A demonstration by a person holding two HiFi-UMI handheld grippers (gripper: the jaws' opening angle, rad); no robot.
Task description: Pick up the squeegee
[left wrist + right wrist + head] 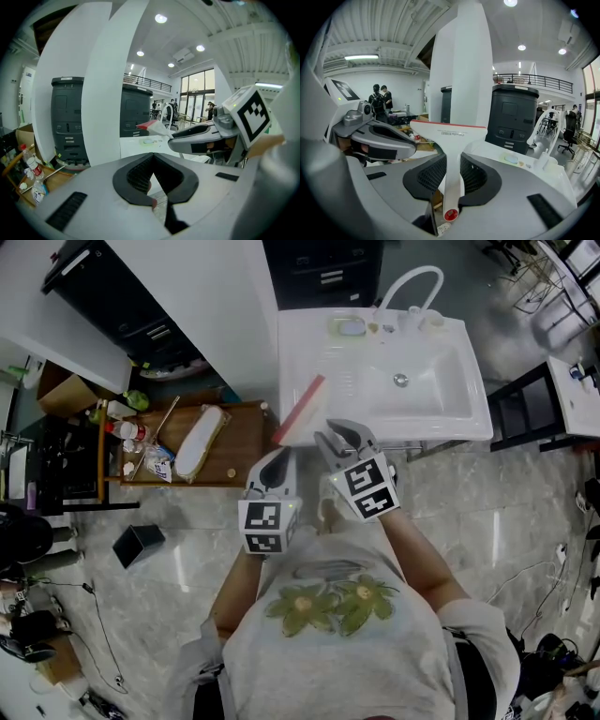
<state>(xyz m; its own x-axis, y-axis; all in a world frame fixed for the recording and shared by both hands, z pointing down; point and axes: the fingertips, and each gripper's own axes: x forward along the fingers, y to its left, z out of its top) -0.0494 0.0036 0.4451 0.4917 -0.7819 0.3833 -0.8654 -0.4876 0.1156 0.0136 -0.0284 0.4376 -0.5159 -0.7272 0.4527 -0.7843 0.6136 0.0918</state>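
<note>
Marble floor, white sink (pixel 473 423) ahead. Squeegee (pixel 452 140) in air over sink's near-left corner, blade up, handle clamped in right gripper (pixel 453 180). Left gripper (pixel 152 176) jaws together, empty. Likely light, stiff plastic; smooth handle may pivot, so grip mid-handle.

No legible text anywhere. squeegee (pixel 449 140) head carries one short grey print line, too small and blurred to read. Cubes on left gripper (pixel 274 465) and right gripper (pixel 339 435) show black-white square markers, no letters.
</note>
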